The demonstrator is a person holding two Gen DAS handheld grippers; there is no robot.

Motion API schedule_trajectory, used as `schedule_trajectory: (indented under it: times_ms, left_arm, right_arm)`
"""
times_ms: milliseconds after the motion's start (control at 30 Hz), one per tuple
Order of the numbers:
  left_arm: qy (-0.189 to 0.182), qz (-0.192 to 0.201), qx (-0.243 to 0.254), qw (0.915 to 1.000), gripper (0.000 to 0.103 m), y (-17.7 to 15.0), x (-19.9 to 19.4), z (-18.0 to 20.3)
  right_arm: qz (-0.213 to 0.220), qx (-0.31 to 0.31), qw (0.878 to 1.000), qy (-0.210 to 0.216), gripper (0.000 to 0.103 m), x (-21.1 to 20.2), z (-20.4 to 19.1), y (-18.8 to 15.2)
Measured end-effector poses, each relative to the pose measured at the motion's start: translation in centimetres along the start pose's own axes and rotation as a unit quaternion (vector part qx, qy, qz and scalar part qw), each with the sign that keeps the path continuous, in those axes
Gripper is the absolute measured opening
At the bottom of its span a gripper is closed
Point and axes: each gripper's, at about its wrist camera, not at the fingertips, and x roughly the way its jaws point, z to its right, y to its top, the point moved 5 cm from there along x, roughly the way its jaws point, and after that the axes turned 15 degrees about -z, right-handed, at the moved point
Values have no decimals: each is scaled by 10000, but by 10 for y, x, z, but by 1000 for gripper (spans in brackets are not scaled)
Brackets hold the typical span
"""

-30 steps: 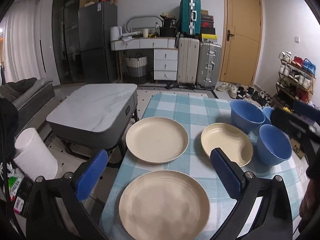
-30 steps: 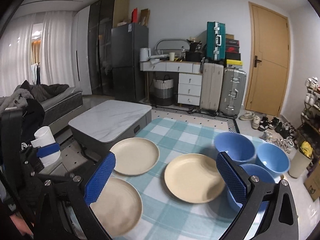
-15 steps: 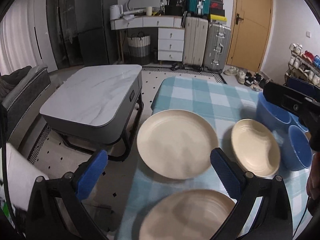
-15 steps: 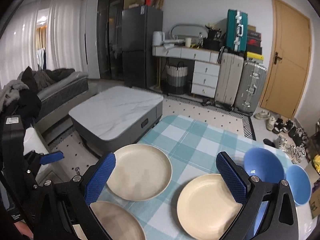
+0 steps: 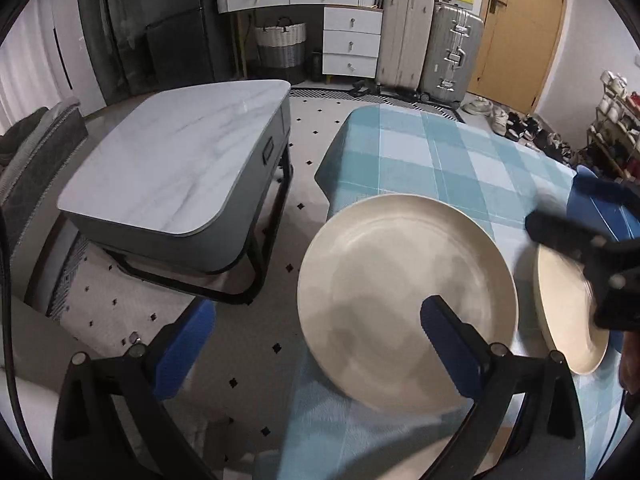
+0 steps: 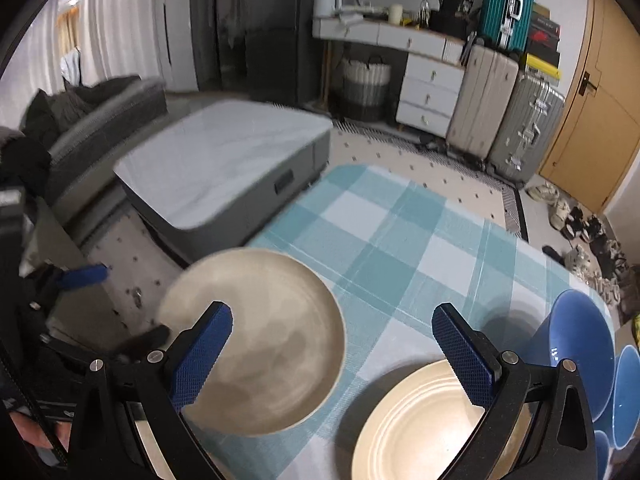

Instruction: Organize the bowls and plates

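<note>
**Two grippers drop low over the plates**

Two grippers have come down close to the table since a second ago. Back then three cream plates and three blue bowls showed from higher up. Now the plates look big and near, so a first pick-up seems about to start. Nothing is stacked yet.

The left gripper (image 5: 316, 340) is spread wide and holds nothing. The big cream plate (image 5: 404, 300) lies flat on the checked cloth (image 5: 440, 152), near its left edge. The gripper's right finger hangs over the near part of this plate, and its left finger is out past the cloth edge, over the floor. The plate's left rim sits between the two fingers.

The right gripper (image 6: 332, 344) is also spread wide and empty. The second cream plate (image 6: 420, 428) lies under its right finger, with the blue bowls (image 6: 572, 344) just beside it on the right. The grey coffee table (image 5: 176, 160) stands well apart, on the left.
</note>
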Motion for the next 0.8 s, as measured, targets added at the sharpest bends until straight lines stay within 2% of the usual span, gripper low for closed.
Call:
schedule_trajectory:
  times_ms: [167, 267, 333, 533, 600, 700, 733, 800]
  left_arm:
    - [-189, -378, -25, 9991, 103, 8, 28, -11]
    - [-247, -503, -38, 9984, 103, 10, 41, -15]
    - [-252, -525, -21, 9983, 103, 11, 45, -16]
    - [-345, -562, 2, 9978, 101, 12, 50, -21]
    - [-429, -537, 6, 9976, 99, 12, 50, -22]
    - [-484, -573, -5, 9972, 94, 12, 53, -24]
    - [-523, -587, -3, 9969, 90, 11, 54, -25]
    - [-527, -624, -28, 9967, 87, 9, 57, -27]
  right_arm:
    - [-469, -32, 9988, -166, 102, 45, 7, 4]
    - [-692, 47, 9976, 38, 102, 67, 8, 4]
    - [-765, -9, 9970, -71, 100, 78, 8, 3]
    - [-953, -119, 9954, -17, 86, 94, 5, -7]
    - [-1051, -113, 9944, 60, 73, 97, 4, -9]
    - [-1162, -147, 9931, 17, 70, 104, 2, -12]
    - [-1177, -155, 9929, 2, 69, 106, 2, -13]
    - [-1252, -164, 9920, -50, 63, 109, 2, -15]
